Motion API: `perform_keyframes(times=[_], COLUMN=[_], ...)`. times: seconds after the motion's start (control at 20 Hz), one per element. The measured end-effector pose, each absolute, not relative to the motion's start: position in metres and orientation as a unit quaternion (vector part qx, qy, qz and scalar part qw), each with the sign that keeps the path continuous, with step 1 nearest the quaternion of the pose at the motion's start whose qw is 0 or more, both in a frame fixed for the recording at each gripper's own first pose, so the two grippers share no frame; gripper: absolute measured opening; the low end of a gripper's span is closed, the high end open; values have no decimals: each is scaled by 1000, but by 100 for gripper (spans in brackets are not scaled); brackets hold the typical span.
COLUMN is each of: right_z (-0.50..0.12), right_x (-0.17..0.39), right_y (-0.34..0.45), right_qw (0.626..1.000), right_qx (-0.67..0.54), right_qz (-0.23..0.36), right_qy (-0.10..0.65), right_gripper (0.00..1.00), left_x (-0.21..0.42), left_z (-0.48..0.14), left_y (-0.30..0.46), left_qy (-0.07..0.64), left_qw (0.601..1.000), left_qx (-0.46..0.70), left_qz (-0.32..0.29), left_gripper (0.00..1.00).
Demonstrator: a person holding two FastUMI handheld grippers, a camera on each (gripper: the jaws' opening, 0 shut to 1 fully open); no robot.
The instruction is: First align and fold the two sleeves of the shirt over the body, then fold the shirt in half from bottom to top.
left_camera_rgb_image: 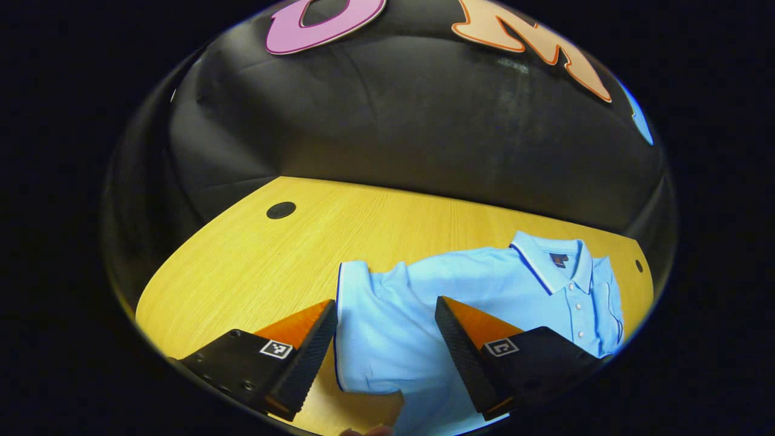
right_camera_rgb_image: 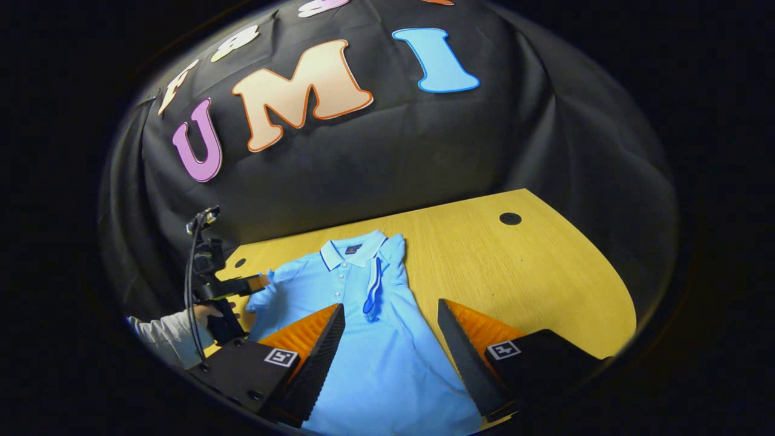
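Hovering with its two fingers spread wide, the left tool (left_camera_rgb_image: 386,315) is held low over the short sleeve (left_camera_rgb_image: 363,321) of a light-blue polo shirt (left_camera_rgb_image: 484,290) with dark-blue trim, nothing being pinched between the fingers. That sleeve lies flat and stretched outward on the yellow wooden table (left_camera_rgb_image: 254,266), its cuff edge just beside the tool's left finger; the spread stance is judged to be a preparation for closing on the cuff so that the sleeve can be carried over the body. In the right gripper view the same tool (right_camera_rgb_image: 257,282) is seen farther off at that sleeve, held by a hand (right_camera_rgb_image: 206,315) in a grey sleeve.

The right tool (right_camera_rgb_image: 391,312) is likewise held spread and empty above the shirt's lower body (right_camera_rgb_image: 387,363). Near it, the other sleeve (right_camera_rgb_image: 375,284) is already laid inward over the chest, beside the button placket, which suggests that one sleeve fold is done and the second is in hand. The collar (right_camera_rgb_image: 354,249) is pointed toward the booth's wall, so the hem lies nearest the tools, ready for the later bottom-to-top fold. Two dark round holes (right_camera_rgb_image: 510,218) are set in the table, well apart from the shirt.
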State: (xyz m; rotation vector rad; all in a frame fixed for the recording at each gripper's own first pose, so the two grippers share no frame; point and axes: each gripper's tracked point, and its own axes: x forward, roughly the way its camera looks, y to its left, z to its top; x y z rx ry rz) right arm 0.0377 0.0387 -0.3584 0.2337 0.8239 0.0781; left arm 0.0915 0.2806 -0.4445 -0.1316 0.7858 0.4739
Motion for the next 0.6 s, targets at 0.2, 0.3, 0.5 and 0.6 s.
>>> perform_keyframes(times=[0.2, 0.3, 0.5, 0.6], right_z=[-359, -361, -358, -356], right_x=[33, 32, 33, 32], right_y=[43, 43, 41, 34], right_qw=[907, 907, 907, 909], right_qx=[112, 108, 112, 105], right_qz=[45, 45, 46, 42], right_qy=[403, 405, 403, 401], right_gripper=[97, 97, 97, 97], left_x=[81, 85, 86, 90], left_z=[-460, -460, -462, -462], left_y=[291, 288, 281, 275], left_qy=[397, 391, 396, 397], left_qw=[882, 886, 886, 888], left_qx=[-61, -65, -71, -74], left_qz=[248, 242, 231, 221], left_gripper=[98, 99, 94, 77])
